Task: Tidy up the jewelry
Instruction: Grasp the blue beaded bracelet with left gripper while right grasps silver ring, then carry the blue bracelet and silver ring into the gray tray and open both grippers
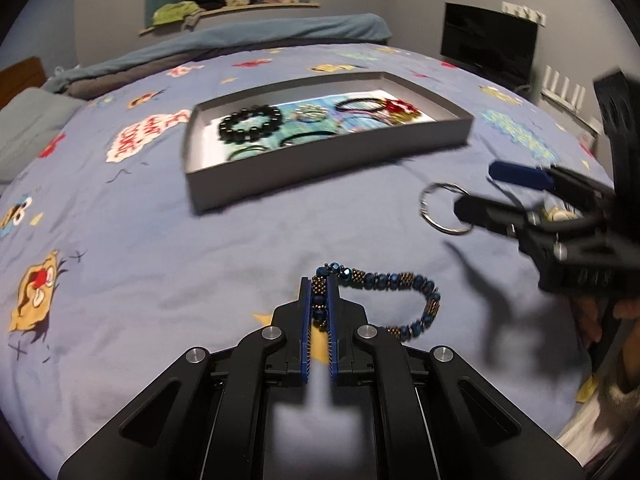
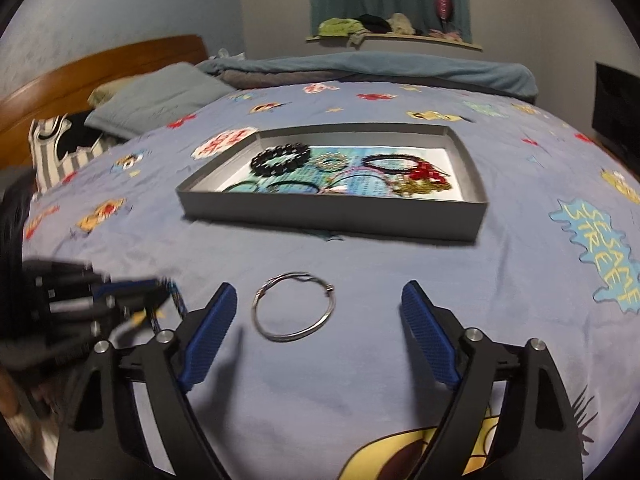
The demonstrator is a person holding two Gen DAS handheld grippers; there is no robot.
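Cartoon bedspread [image 2: 360,360], pillow [image 2: 160,96], headboard [image 2: 100,68]

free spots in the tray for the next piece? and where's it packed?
Tray: bare floor at the far right corner and behind the black bead bracelet. Its right half is crowded: hair ties, the red piece, the gold chain. The near edge holds dark bands. Bedspread between the tray and the silver ring is open.

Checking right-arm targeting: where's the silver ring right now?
The silver ring lies flat on the blue bedspread, between the open right gripper fingers, nearer the left one, on the near side of the grey tray.
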